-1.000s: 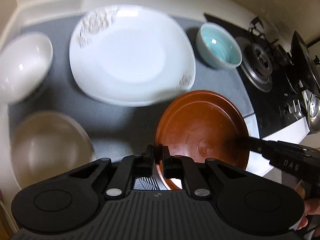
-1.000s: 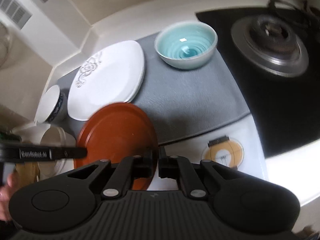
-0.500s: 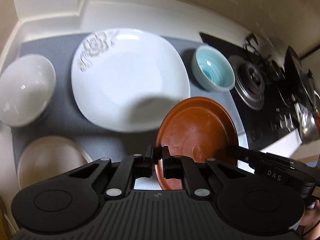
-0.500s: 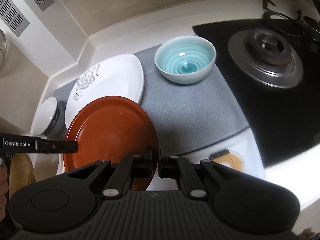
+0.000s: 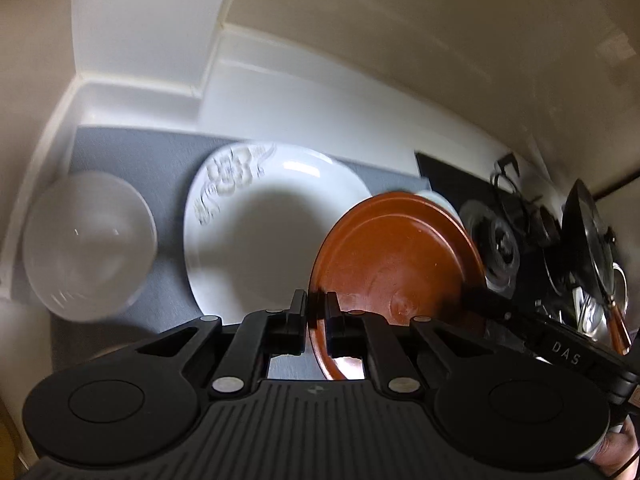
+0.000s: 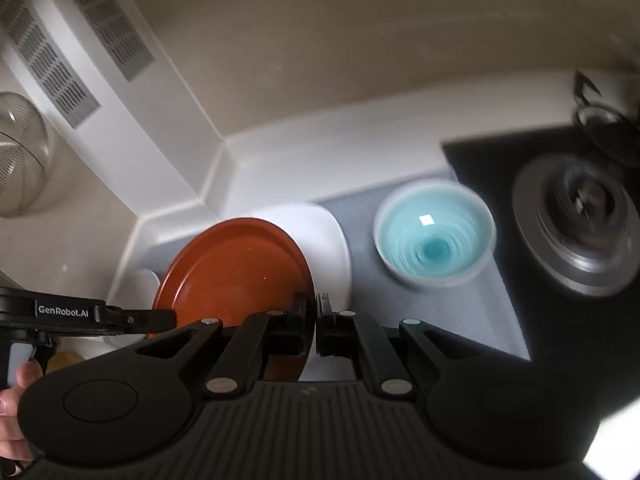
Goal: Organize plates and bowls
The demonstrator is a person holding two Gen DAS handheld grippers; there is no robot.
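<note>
Both grippers pinch the same brown plate [image 5: 396,264] by opposite edges, holding it lifted and tilted above the grey mat [image 5: 160,160]. The left gripper [image 5: 317,320] has its 2 fingers drawn narrow onto the plate's near-left rim, and the right gripper [image 6: 312,322] clamps narrow onto the rim at the plate's other side; in the left wrist view its black fingers reach in from the right onto the plate's edge. Beneath and beside the brown plate lies the large white plate [image 5: 256,236] with an embossed flower pattern, flat on the mat. A white bowl [image 5: 88,244] sits to the left of it, blurred. In the right wrist view a turquoise bowl [image 6: 434,236] rests on the mat just right of the white plate, near the black gas stove [image 6: 576,240] and its burner.
</note>
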